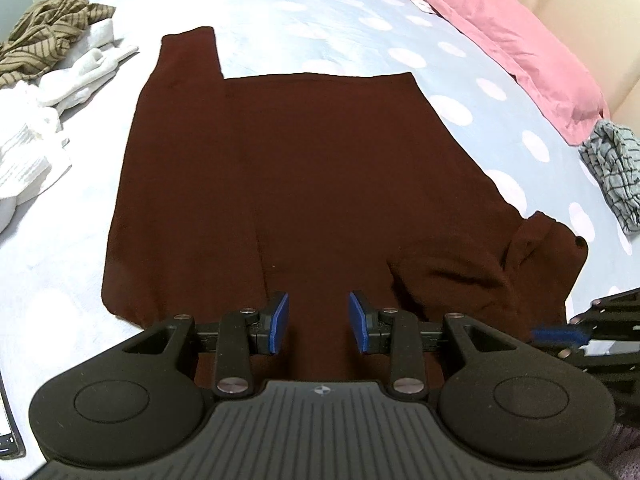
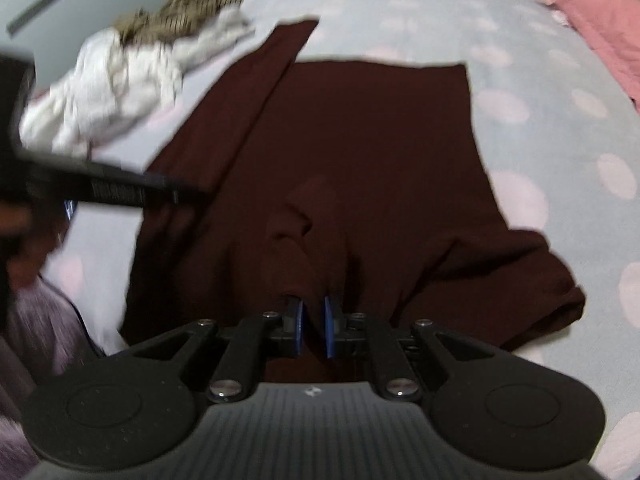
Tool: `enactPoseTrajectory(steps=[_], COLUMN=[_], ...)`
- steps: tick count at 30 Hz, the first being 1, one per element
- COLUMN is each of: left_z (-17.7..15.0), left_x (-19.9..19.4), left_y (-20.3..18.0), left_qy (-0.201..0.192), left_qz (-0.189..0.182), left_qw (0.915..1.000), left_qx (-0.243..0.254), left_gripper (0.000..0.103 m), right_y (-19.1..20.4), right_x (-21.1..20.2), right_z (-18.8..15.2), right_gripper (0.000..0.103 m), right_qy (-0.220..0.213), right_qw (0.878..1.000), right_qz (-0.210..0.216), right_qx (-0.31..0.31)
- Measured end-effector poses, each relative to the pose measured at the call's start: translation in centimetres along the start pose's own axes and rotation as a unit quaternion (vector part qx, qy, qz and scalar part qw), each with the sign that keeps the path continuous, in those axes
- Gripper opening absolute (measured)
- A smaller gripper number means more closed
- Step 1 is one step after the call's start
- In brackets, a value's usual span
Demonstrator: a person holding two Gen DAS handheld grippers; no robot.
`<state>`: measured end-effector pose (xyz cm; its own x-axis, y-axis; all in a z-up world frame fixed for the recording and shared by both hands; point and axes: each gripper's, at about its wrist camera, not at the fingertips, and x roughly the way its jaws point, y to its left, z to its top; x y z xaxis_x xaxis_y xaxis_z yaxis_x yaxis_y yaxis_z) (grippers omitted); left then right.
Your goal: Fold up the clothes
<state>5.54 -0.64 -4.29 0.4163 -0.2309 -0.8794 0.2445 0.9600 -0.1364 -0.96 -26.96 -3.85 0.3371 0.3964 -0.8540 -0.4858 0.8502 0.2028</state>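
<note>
Maroon garment (image 1: pixel 304 184), spread on dotted bedspread (image 1: pixel 300 12): right gripper (image 2: pixel 313 326) pinched a near fold (mid-fold, seemingly), left gripper (image 1: pixel 318 322) hovered released; next, carry fold across.

- Dark maroon garment (image 1: pixel 304 184): long-sleeved, spread mostly flat on the pale spotted bedcover.
- Far sleeve (image 1: pixel 188 56): lies straight, pointing away beyond the flat, straight hem edge.
- Near right portion (image 1: pixel 500 268): rumpled, sleeve bunched in folds.
- Near edge: a fold of cloth (image 2: pixel 316 256) raised into a peaked ridge.
</note>
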Motion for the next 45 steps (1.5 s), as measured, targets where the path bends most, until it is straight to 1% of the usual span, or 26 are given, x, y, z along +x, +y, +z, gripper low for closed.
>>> enactPoseTrajectory(steps=[4,5,7,11,13,15,16,19,20,22,27,28,29,30,31,32,33,36,39,42,45], left_z=[0.0,0.0,0.0,0.0,0.1,0.2,0.2,0.1,0.1,0.1,0.1,0.0,0.0,0.0,0.1,0.2,0.3,0.6,0.9,1.1,1.1], left_x=[0.1,0.2,0.2,0.8,1.2,1.6,1.9,2.8,3.0,3.6,5.1,5.4,5.7,5.8,5.7,5.5,5.2,3.3,0.7,-1.5,-2.5], left_y=[-0.7,-0.9,-1.5,-2.8,-3.4,-4.0,-4.2,-4.9,-5.1,-5.3,-5.7,-5.8,-5.8,-5.8,-5.8,-5.7,-5.6,-5.5,-5.3,-4.2,-2.3], left_qy=[0.002,0.003,0.002,0.010,0.015,0.020,0.023,0.028,0.029,0.031,0.040,0.045,0.049,0.051,0.049,0.046,0.044,0.018,-0.016,-0.033,-0.038], left_qz=[-0.005,-0.008,-0.013,-0.028,-0.037,-0.045,-0.050,-0.065,-0.069,-0.074,-0.063,-0.058,-0.057,-0.059,-0.063,-0.069,-0.072,-0.083,-0.084,-0.079,-0.061], left_qw=[0.9999,0.9999,0.9998,0.9992,0.9988,0.9983,0.9981,0.9973,0.9970,0.9966,0.9972,0.9972,0.9971,0.9968,0.9966,0.9964,0.9963,0.9962,0.9962,0.9963,0.9972], left_qx=[0.009,0.011,0.018,0.025,0.027,0.030,0.028,0.022,0.020,0.016,0.009,0.012,0.014,0.017,0.019,0.019,0.017,0.017,0.019,0.003,-0.019], left_gripper=[0.032,0.037,0.044,0.045,0.049,0.049,0.049,0.050,0.050,0.050,0.051,0.049,0.037,0.031,0.019,0.012,0.008,0.006,0.006,0.006,0.006], right_y=[0.4,0.4,0.4,0.2,0.1,0.1,0.1,-0.2,-0.4,-1.0,-3.2,-3.8,-4.4,-5.0,-5.6,-6.2,-6.7,-7.4,-7.8,-7.8,-7.5], right_x=[1.1,1.3,1.8,2.4,2.6,2.7,2.7,1.8,1.3,0.3,-2.4,-2.6,-2.8,-2.9,-2.8,-2.8,-2.7,-2.2,-1.4,-0.6,0.8], right_z=[-0.8,-0.9,-1.1,-1.3,-1.3,-1.4,-1.4,-1.2,-1.1,-0.7,0.7,1.0,1.3,1.6,1.7,1.9,2.0,2.2,2.0,1.7,1.3], right_gripper=[0.013,0.013,0.013,0.014,0.018,0.021,0.027,0.036,0.039,0.041,0.044,0.045,0.046,0.046,0.046,0.046,0.046,0.046,0.047,0.047,0.047], right_qy=[0.024,0.029,0.039,0.056,0.060,0.068,0.071,0.077,0.078,0.074,0.033,0.026,0.019,0.013,0.013,0.013,0.013,0.017,0.027,0.039,0.054], right_qw=[0.999,0.999,0.999,0.998,0.998,0.997,0.997,0.997,0.996,0.997,0.998,0.998,0.998,0.997,0.997,0.996,0.996,0.995,0.994,0.993,0.991], right_qz=[-0.012,-0.013,-0.015,-0.013,-0.012,-0.011,-0.008,0.006,0.010,0.008,-0.033,-0.046,-0.060,-0.073,-0.078,-0.083,-0.088,-0.099,-0.104,-0.107,-0.119], right_qx=[-0.024,-0.026,-0.028,-0.027,-0.025,-0.027,-0.028,-0.030,-0.029,-0.029,-0.030,-0.026,-0.021,-0.016,-0.008,0.000,0.007,0.015,0.016,0.011,0.002])
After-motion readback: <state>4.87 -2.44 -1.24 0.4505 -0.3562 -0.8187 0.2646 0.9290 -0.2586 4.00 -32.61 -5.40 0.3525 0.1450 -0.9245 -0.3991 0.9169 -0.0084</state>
